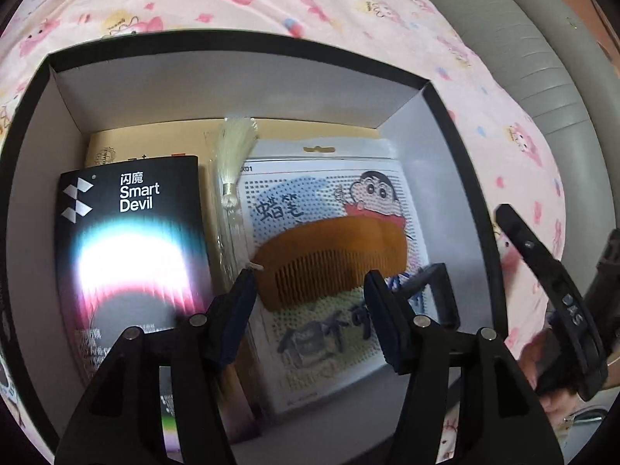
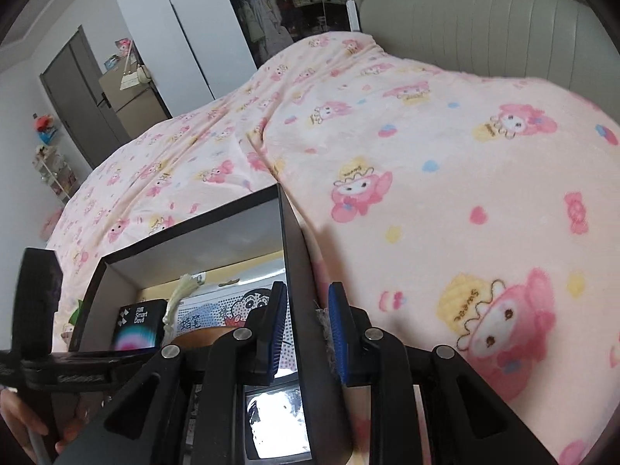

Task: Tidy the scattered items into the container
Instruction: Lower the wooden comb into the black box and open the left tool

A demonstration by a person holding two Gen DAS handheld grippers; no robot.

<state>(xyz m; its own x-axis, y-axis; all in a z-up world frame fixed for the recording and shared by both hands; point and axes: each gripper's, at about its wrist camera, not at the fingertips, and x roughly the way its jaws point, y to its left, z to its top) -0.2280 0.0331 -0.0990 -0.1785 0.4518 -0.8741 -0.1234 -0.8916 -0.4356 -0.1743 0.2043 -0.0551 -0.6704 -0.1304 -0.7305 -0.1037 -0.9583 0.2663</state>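
A black box (image 1: 240,44) with white inner walls sits on the bed. Inside lie a black "Smart Devil" package (image 1: 131,240), a cream tassel (image 1: 234,147) and a cartoon peg-board pack (image 1: 310,193). A wooden comb (image 1: 333,248) rests on that pack, teeth toward me. My left gripper (image 1: 309,273) hangs over it, open, its pads clear of the comb. In the right wrist view my right gripper (image 2: 306,286) hovers over the box's right wall (image 2: 288,232). Its blue pads stand a narrow gap apart and pinch nothing. The comb (image 2: 201,335) and the black package (image 2: 137,325) show there too.
A pink cartoon blanket (image 2: 445,178) covers the bed around the box. A padded grey headboard (image 2: 484,19) rises at the back right. Wardrobe doors (image 2: 174,38), a dark door (image 2: 73,89) and a small shelf (image 2: 50,170) stand beyond the bed's left side. A hand (image 2: 19,426) holds the left tool.
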